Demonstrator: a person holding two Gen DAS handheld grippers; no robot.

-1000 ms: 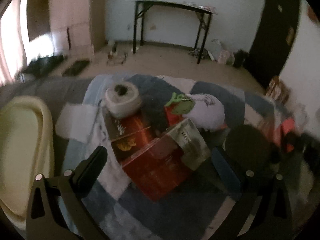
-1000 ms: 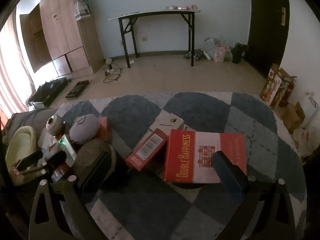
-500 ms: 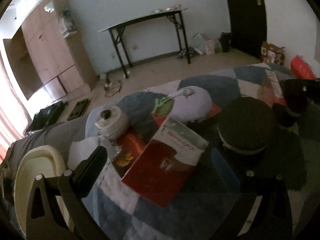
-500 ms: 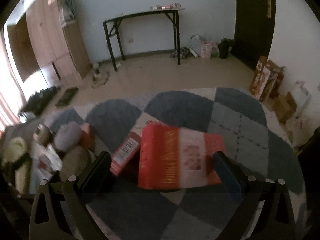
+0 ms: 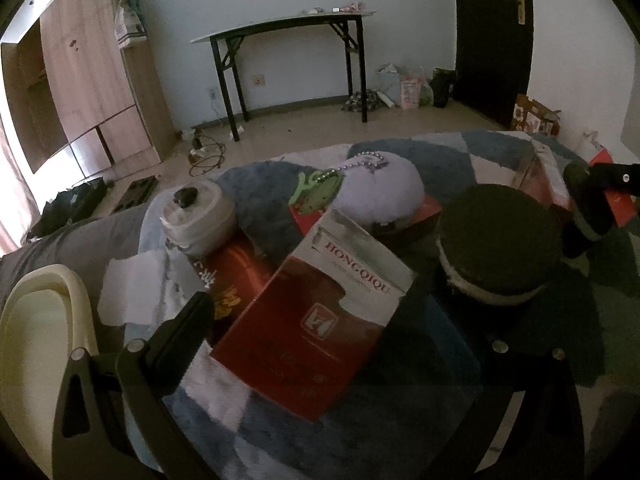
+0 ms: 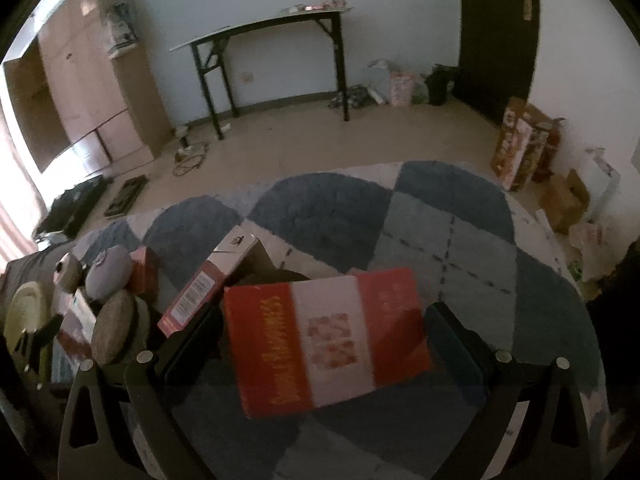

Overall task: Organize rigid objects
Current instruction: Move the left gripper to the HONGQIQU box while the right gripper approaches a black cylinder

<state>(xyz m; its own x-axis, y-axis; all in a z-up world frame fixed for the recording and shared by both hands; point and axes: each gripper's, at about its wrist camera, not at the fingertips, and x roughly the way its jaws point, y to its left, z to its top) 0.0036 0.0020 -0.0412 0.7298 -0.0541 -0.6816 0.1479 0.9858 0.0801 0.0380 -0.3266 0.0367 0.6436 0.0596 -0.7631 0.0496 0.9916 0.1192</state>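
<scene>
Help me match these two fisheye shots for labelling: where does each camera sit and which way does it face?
Left wrist: on the left tool, looking forward over the Hongqiqu box to a black folding table; its two fingers show.
Right wrist: on the right tool, looking forward over the red-and-white box; its fingers show.
Shared: folding table, blue patterned rug, purple plush.

You have three red cartons on the rug: the Double Happiness box (image 6: pixel 328 336) near right, the slim barcoded box (image 6: pixel 208 284) behind it, the Hongqiqu box (image 5: pixel 316 308) left, two round tins, cream (image 5: pixel 198 220) and dark (image 5: pixel 496 248), one lilac plush (image 5: pixel 376 192), one pale basin (image 5: pixel 36 320) far left.
</scene>
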